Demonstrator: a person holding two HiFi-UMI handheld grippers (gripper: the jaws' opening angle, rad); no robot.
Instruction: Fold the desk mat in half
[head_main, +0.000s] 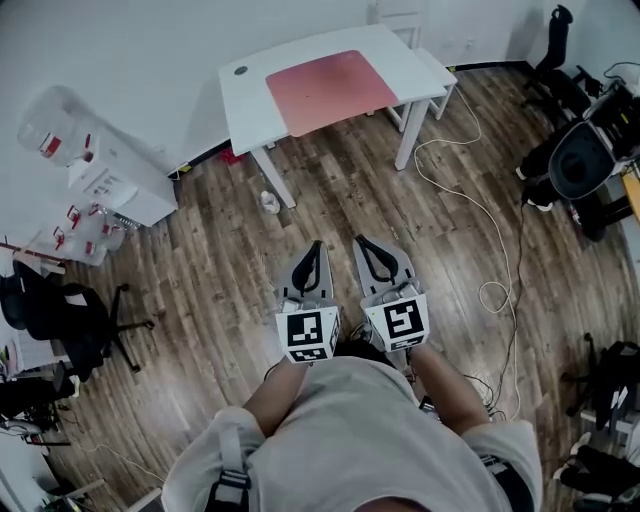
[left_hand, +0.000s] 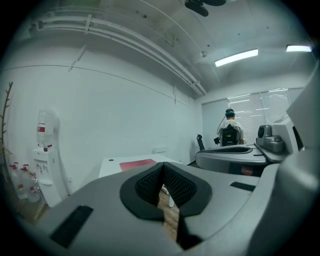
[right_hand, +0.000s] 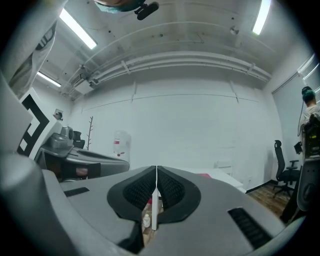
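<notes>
A pink desk mat (head_main: 330, 88) lies flat and unfolded on the white table (head_main: 250, 115) at the far end of the room. I stand well back from it on the wooden floor. My left gripper (head_main: 316, 246) and right gripper (head_main: 362, 242) are held side by side in front of my body, pointing level toward the table. Both are shut with nothing between their jaws. In the left gripper view the mat (left_hand: 136, 163) shows just over the closed left gripper (left_hand: 162, 169). In the right gripper view the table edge sits behind the closed right gripper (right_hand: 156, 172).
A water dispenser (head_main: 110, 180) with spare bottles stands at the left wall. A black office chair (head_main: 70, 320) is at the left, more chairs (head_main: 580, 160) at the right. A white cable (head_main: 500, 250) loops over the floor. A small bottle (head_main: 269, 202) lies by the table leg.
</notes>
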